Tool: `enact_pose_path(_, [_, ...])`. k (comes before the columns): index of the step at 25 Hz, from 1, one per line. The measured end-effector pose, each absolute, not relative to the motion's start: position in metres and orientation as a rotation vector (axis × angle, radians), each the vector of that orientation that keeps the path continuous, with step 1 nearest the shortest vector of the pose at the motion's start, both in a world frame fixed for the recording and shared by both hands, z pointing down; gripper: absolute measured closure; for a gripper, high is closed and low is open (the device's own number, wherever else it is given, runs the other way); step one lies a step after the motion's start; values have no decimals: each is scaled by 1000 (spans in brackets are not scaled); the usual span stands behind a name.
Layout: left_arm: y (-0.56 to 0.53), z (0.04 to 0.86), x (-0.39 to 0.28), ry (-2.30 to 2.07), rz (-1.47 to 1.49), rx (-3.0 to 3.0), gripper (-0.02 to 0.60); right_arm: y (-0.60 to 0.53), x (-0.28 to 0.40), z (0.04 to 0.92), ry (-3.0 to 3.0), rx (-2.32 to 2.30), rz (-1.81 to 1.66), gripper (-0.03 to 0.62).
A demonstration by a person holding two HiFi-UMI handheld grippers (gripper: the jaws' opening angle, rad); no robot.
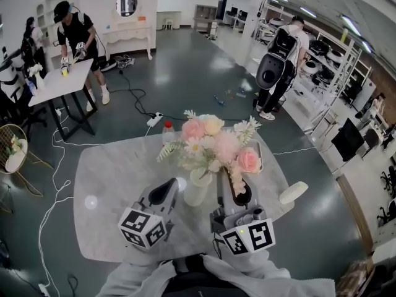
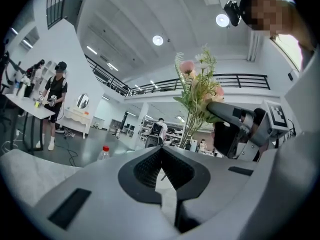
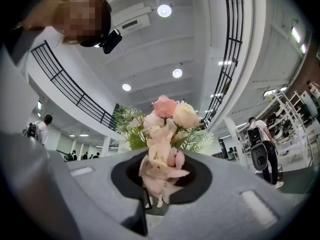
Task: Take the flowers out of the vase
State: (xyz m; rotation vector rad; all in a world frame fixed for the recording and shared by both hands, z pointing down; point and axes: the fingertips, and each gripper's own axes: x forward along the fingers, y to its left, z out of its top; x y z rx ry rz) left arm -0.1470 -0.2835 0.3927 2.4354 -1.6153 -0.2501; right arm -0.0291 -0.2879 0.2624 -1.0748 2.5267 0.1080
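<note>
A white vase point(image 1: 197, 192) stands on the marble table point(image 1: 111, 166) with a bouquet of pink, cream and white flowers point(image 1: 213, 144) rising from it. My right gripper point(image 1: 238, 187) is just right of the vase, shut on a pale pink flower spray point(image 3: 159, 170) that fills the gap between its jaws; the other blooms point(image 3: 170, 116) stand behind it. My left gripper point(image 1: 168, 192) is close to the vase's left side, its jaw tips together point(image 2: 161, 151). From the left gripper view the bouquet point(image 2: 197, 84) and the right gripper point(image 2: 235, 121) show to the right; the vase is hidden.
A red-capped bottle point(image 1: 167, 130) stands at the table's far edge and a white oblong object point(image 1: 292, 192) lies at its right end. On the floor beyond are cables point(image 1: 133, 94), a person at a white table point(image 1: 77, 36) and another with a backpack point(image 1: 281, 60).
</note>
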Motion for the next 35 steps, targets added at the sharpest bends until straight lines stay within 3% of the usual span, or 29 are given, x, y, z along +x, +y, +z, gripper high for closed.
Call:
enact_pose_path(19, [-173,404,-279,-1949,-248,2172,578,-209,-177,305,2732,-677,-136,536])
enact_pose_path(35, [-123,484,-295,-1911,-162,2017,578,-172,-218,407,2858,-680,-222,536])
